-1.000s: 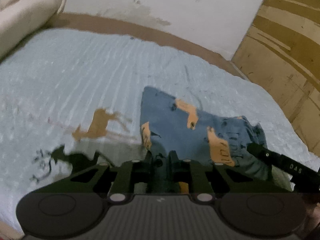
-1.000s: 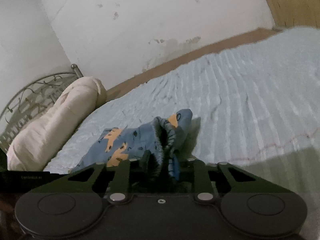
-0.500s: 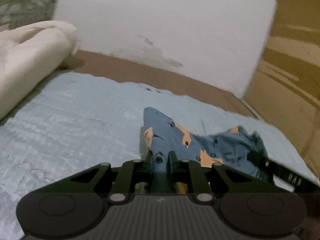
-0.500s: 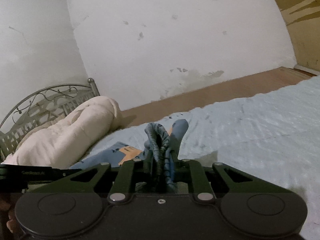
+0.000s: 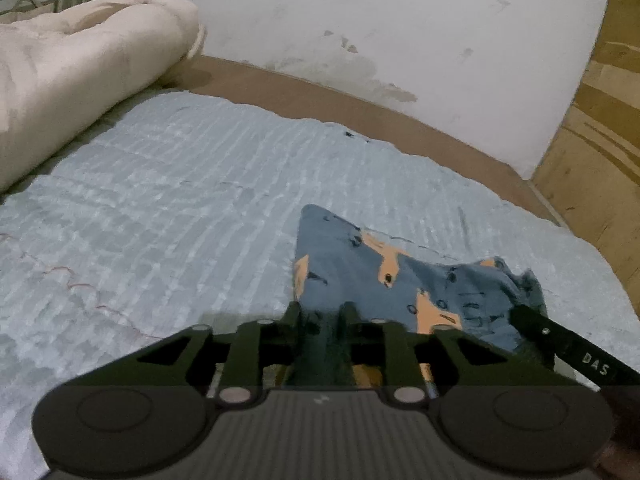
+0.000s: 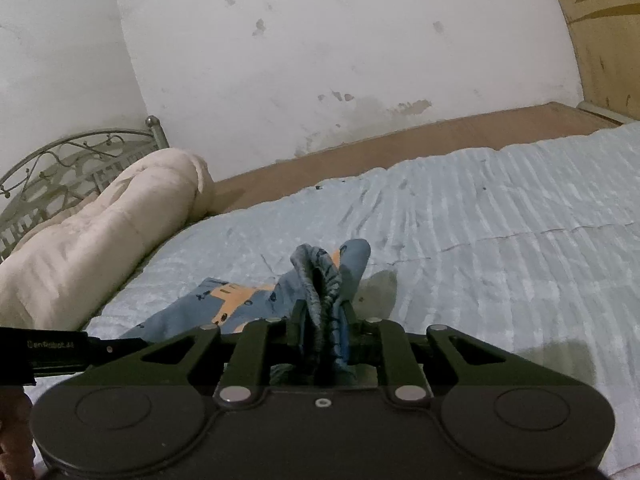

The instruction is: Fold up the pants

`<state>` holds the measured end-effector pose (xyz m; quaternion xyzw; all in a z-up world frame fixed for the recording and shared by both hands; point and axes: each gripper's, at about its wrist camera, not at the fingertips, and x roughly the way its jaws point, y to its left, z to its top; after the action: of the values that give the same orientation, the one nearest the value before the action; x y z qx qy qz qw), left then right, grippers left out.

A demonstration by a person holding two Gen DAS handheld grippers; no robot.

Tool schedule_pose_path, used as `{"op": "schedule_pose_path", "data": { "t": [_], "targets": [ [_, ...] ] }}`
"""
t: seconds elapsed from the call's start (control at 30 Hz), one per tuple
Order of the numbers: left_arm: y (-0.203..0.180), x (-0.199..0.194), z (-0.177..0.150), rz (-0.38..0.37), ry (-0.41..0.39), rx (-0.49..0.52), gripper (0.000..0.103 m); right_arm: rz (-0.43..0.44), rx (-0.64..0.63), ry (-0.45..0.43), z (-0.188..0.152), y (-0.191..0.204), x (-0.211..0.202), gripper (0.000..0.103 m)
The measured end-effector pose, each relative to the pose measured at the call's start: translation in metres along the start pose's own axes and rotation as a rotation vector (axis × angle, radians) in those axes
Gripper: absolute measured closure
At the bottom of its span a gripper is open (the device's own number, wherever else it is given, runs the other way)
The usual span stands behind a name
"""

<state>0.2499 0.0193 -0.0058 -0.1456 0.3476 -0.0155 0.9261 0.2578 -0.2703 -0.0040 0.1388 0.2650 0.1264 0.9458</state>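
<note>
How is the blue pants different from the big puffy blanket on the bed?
The pants are blue with orange patches; the rolled blanket is plain cream. The pants are small and thin, the blanket big and puffy. The pants are pinched by the left tool and right tool; nothing grips the blanket. Both are soft cloth on the bedspread.

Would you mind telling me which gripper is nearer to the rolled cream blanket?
Left. The left gripper, shut on the pants, sits on the blanket's side; the right gripper grips the waistband end, farther from it.
</note>
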Motion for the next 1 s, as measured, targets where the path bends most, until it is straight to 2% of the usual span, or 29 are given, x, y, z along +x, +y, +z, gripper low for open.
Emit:
{"op": "schedule_pose_path", "data": {
  "t": [0.07,0.1,0.23,0.37,0.43,0.57,0.77,1.0],
  "targets": [
    [-0.001,-0.005,0.002,0.011,-0.021,-0.006,0.036,-0.025,-0.012,-0.004,-0.001,0.001,-0.004,0.072],
    [-0.002,-0.01,0.001,0.018,-0.036,-0.004,0.029,-0.031,-0.018,-0.009,-0.001,-0.001,-0.006,0.066],
    [-0.009,-0.027,0.003,0.021,-0.067,0.024,0.016,-0.058,-0.064,-0.044,0.0,0.005,-0.02,0.045],
    [-0.017,-0.048,0.004,0.035,-0.116,0.065,0.004,-0.062,-0.088,-0.094,0.001,0.01,-0.041,0.028],
    [-0.021,-0.063,0.003,0.041,-0.15,0.09,0.001,-0.062,-0.096,-0.125,0.003,0.013,-0.053,0.018],
    [-0.027,-0.087,-0.002,0.041,-0.195,0.131,0.001,-0.055,-0.11,-0.184,0.006,0.021,-0.079,0.006],
    [-0.03,-0.121,-0.011,0.036,-0.246,0.163,0.001,-0.026,-0.136,-0.251,0.004,0.039,-0.114,0.001],
    [-0.025,-0.16,-0.028,0.044,-0.316,0.159,0.001,-0.031,-0.174,-0.309,-0.006,0.057,-0.151,0.001]
  ]
}}
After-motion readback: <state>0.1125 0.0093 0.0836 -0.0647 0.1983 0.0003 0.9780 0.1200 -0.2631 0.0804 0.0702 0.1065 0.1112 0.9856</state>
